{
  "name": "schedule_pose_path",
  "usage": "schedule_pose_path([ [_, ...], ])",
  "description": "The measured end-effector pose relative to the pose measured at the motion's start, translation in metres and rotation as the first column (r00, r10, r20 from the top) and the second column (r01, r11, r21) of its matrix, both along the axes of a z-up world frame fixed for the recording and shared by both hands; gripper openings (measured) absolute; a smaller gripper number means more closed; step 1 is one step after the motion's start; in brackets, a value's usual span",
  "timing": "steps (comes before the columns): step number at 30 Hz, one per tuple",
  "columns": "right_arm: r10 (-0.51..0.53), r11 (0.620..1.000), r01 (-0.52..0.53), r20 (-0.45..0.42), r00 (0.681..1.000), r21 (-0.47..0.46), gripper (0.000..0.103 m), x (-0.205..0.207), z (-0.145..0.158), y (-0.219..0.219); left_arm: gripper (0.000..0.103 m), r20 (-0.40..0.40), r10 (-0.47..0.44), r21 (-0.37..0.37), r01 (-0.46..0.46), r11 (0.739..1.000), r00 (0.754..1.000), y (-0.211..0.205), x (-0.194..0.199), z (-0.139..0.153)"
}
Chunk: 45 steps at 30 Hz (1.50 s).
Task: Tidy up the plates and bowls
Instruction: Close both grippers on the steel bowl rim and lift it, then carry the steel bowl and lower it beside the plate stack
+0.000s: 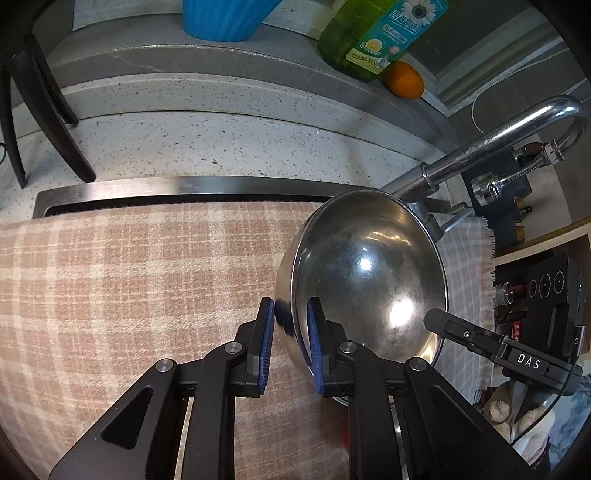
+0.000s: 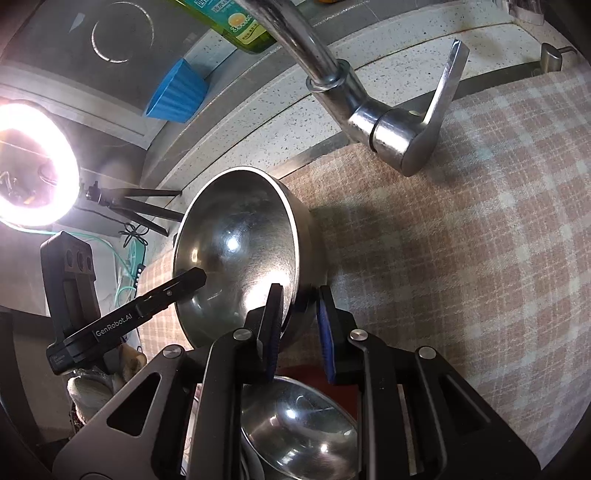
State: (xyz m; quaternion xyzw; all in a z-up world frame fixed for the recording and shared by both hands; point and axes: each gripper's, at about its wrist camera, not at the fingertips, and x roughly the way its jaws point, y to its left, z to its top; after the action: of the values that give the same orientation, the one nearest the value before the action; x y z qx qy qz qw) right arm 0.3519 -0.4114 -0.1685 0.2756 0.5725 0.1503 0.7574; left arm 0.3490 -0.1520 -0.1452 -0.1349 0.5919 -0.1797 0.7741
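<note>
Plaid cloth [image 1: 129,280] in pink and cream covers most of the sink, whose steel rim [image 1: 177,186] shows along the far edge against the speckled stone counter [image 1: 221,144]. Above the cloth, a stainless steel bowl [image 1: 369,273] is tilted up on its edge, its shiny hollow facing both cameras.

Both grippers meet at this bowl's rim. In the left wrist view, the left gripper [image 1: 291,343] straddles the rim, one blue-padded finger outside the wall and one inside; the fingers are partly closed, and a sliver of gap on the inner side leaves it unclear whether the pads actually press the metal. The right gripper [image 2: 299,325] stands likewise, one finger inside the bowl and one outside, narrowly spread, and firm contact cannot be told either.

Below the right gripper lies a second steel bowl [image 2: 295,424], upright. A chrome faucet [image 2: 369,110] arches over the cloth. On the ledge behind stand a blue ribbed cup [image 1: 225,18], a green dish-soap bottle [image 1: 369,33] and an orange [image 1: 404,79]. A glaring ring light [image 2: 33,162] shows in the right wrist view.
</note>
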Motion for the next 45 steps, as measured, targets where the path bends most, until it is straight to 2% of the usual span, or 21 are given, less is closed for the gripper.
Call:
schedule_pose_path([
  [10, 0.006, 1.0, -0.006, 0.034, 0.999, 0.012, 0.019, -0.021, 0.021, 0.005, 0.016, 0.061, -0.022, 0.018, 0.021, 1.0, 0.998, 0.005, -0.019, 0.019],
  [23, 0.021, 1.0, -0.022, 0.079, 0.997, 0.014, 0.019, -0.041, 0.042, 0.031, 0.016, 0.121, 0.007, 0.016, -0.009, 1.0, 0.993, 0.026, -0.038, 0.045],
  [34, 0.073, 0.997, -0.077, 0.107, 0.992, 0.031, 0.019, -0.06, 0.063, 0.075, 0.016, 0.171, 0.051, 0.007, -0.053, 0.999, 0.984, 0.068, -0.07, 0.068],
  [45, 0.193, 0.98, -0.196, 0.119, 0.974, 0.022, 0.019, -0.08, 0.073, 0.145, 0.016, 0.198, 0.152, -0.004, -0.155, 0.988, 0.968, 0.13, -0.113, 0.08],
])
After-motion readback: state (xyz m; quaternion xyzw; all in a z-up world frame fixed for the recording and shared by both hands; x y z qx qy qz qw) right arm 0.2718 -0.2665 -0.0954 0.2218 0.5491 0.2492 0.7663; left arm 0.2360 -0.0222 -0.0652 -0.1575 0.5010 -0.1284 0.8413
